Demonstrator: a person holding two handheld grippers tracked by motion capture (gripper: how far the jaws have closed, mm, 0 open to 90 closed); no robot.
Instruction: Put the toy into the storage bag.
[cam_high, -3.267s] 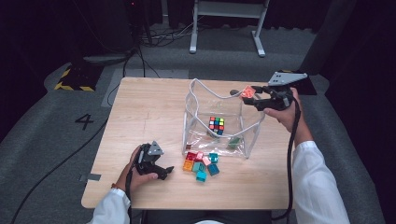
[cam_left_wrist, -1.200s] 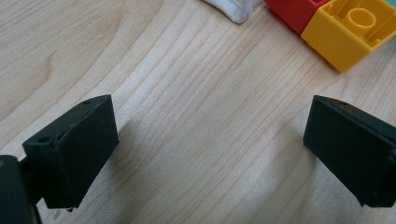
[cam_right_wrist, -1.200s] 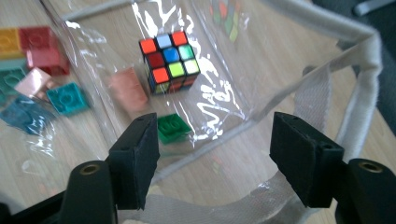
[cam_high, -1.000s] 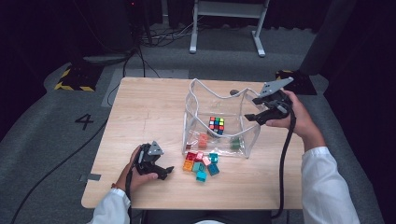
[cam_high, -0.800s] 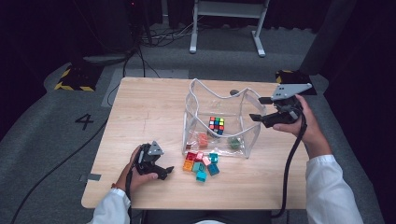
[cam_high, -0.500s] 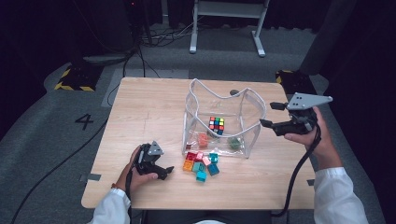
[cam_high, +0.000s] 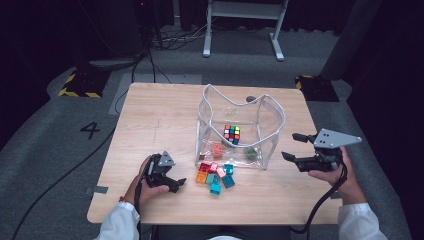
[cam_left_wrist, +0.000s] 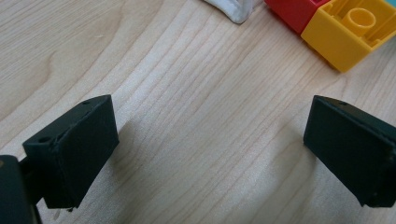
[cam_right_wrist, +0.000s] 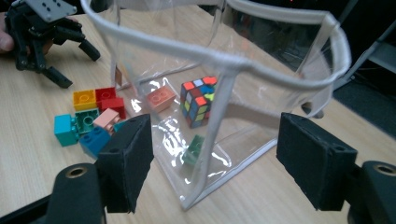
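Your right gripper (cam_high: 295, 149) hovered open by the clear bag (cam_high: 240, 131); left gripper (cam_high: 176, 184) (fingers apart too) needed the yellow brick (cam_left_wrist: 350, 35) squarely.

Pale wood worktop (cam_high: 165, 125), matt, fine straight grain plain in the left gripper view. Clear glossy plastic bag (cam_right_wrist: 280, 56), bright glare on its walls, edged with soft white piping. Smooth hard plastic bricks (cam_high: 214, 176) in front of it, slight sheen on the yellow brick (cam_left_wrist: 348, 32) and red brick (cam_left_wrist: 299, 11). Glossy colour stickers on a black plastic puzzle cube (cam_right_wrist: 198, 100) inside the bag. Matt black pads, faintly grainy like foam or rubber, on the right claw (cam_right_wrist: 212, 163) and left claw (cam_left_wrist: 210, 154). Flat grey plate, dull finish, atop the right claw. White cloth sleeves (cam_high: 362, 222). Rough grey carpet floor (cam_high: 60, 150).
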